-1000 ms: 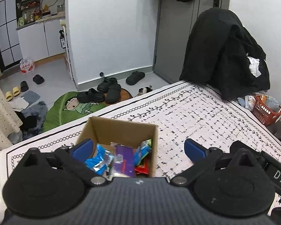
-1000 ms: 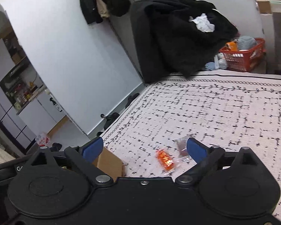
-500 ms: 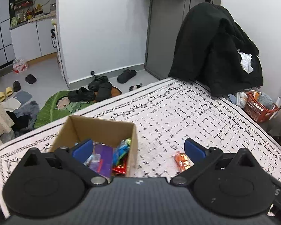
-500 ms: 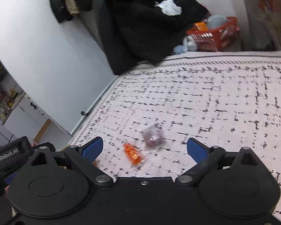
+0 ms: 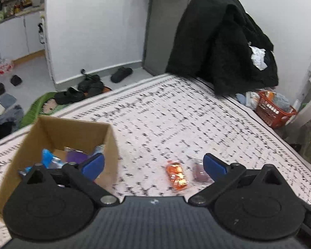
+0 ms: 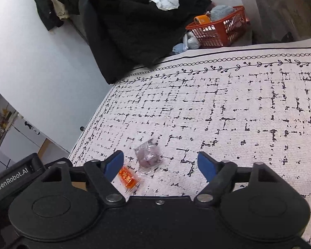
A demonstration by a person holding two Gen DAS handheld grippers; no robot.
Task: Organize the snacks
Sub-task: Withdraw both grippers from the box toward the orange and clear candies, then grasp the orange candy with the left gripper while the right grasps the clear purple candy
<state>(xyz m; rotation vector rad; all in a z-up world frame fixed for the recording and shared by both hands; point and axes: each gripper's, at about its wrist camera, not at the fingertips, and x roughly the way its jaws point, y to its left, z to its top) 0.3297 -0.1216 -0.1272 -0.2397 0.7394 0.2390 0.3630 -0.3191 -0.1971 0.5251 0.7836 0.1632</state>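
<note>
Patterned cloth [image 6: 238, 108]; orange snack [image 6: 127, 178] beside purple snack [image 6: 148, 154]

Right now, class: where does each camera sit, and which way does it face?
Left wrist: on the left claw, facing down at the cardboard box and orange snack; open fingers show.
Right wrist: on the right claw, jaws closing, nothing between; purple snack ahead.
Shared: both snacks, patterned cloth.

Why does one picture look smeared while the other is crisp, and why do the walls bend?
Left wrist view: motion blur smears the patterned cloth and cardboard box. Right wrist view: sharp, the purple snack reads clearly. Both: fisheye lenses curve straight edges.
</note>
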